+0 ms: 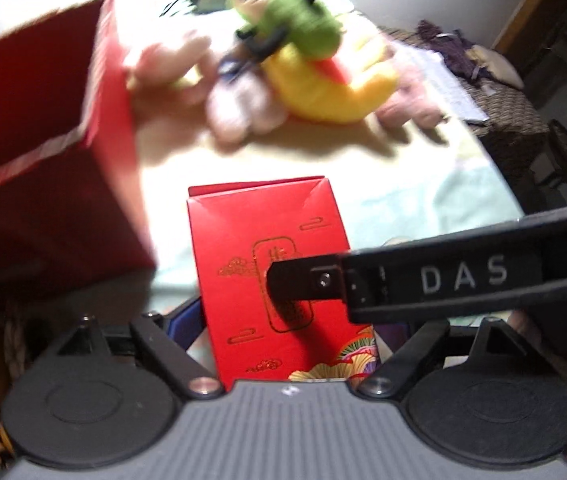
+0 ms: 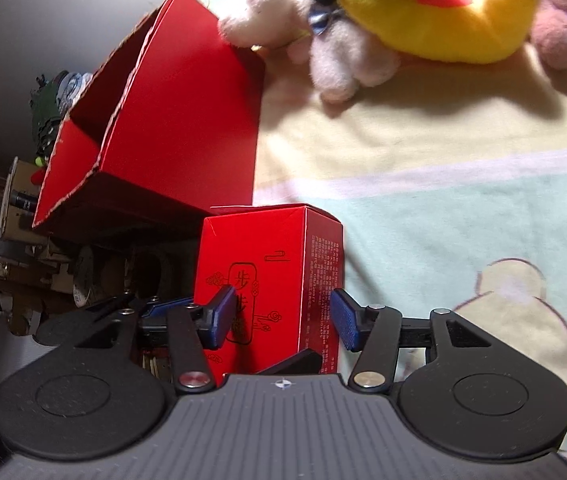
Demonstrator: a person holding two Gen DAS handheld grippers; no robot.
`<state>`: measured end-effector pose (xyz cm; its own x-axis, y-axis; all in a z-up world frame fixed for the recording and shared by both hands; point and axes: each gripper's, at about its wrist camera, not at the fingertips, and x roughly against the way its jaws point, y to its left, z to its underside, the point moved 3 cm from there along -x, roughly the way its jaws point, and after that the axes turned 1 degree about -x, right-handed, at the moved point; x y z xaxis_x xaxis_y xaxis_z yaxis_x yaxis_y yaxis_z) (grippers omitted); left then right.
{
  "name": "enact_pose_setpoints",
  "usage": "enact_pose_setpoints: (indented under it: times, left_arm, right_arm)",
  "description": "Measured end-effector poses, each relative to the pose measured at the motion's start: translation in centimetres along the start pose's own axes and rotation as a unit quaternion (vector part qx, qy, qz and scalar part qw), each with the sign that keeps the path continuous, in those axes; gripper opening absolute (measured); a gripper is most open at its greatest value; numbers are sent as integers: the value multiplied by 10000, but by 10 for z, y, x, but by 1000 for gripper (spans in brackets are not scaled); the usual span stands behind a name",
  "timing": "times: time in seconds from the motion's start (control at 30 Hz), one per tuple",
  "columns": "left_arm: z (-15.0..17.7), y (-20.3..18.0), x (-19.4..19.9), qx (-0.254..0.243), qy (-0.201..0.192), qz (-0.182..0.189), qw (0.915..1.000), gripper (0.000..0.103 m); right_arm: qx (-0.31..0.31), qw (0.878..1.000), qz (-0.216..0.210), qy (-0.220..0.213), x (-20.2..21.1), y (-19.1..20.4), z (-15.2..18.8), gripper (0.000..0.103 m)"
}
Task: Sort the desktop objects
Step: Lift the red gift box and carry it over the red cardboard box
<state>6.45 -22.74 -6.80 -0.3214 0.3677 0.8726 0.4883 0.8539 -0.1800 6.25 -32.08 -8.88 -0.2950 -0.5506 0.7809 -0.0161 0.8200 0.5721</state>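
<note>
A small red box with gold print (image 1: 267,240) (image 2: 259,264) sits upright between the jaws of both grippers, at the edge of the sheet. My left gripper (image 1: 289,320) spans its sides. One blue pad (image 1: 183,312) lies against the box's left side, and the other is hidden behind the right gripper's finger (image 1: 423,280). My right gripper (image 2: 283,318) stands open around the box's front and back. Its blue pads (image 2: 345,320) stand just off the box. A black finger of the left gripper (image 2: 291,360) reaches in low in front of the box.
A large open red carton (image 1: 43,160) (image 2: 187,120) stands to the left. Behind it lie a yellow and green plush toy (image 1: 323,80) (image 2: 443,12) and pink plush toys (image 1: 239,112) (image 2: 343,60). The pastel sheet (image 2: 443,200) spreads right. Room clutter (image 2: 55,112) lies beyond its left edge.
</note>
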Motion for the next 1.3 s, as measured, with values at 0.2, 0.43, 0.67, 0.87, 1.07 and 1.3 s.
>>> enact_pose_setpoints:
  times: [0.2, 0.43, 0.67, 0.87, 1.07, 1.3]
  left_arm:
    - [-40, -21, 30, -290, -691, 9, 9972, 87]
    - [-74, -6, 74, -480, -1383, -284, 9888, 87]
    - [-91, 58, 117, -289, -1732, -369, 9838, 87]
    - [-101, 135, 119, -83, -1430, -512, 9884, 87]
    - [-89, 197, 67, 263, -520, -466, 9972, 87]
    - [-91, 231, 12, 565, 622, -129, 9964, 87]
  right_arm:
    - [120, 9972, 171, -720, 46, -7, -11, 55]
    - [151, 9890, -159, -1463, 80, 12, -37, 56]
    - [937, 9737, -140, -2071, 89, 74, -70, 56]
    - [1288, 9687, -254, -2107, 66, 133, -106, 55]
    - [1685, 9737, 35, -1532, -1, 182, -126, 55]
    - [1370, 9881, 461, -529, -83, 185, -137, 53]
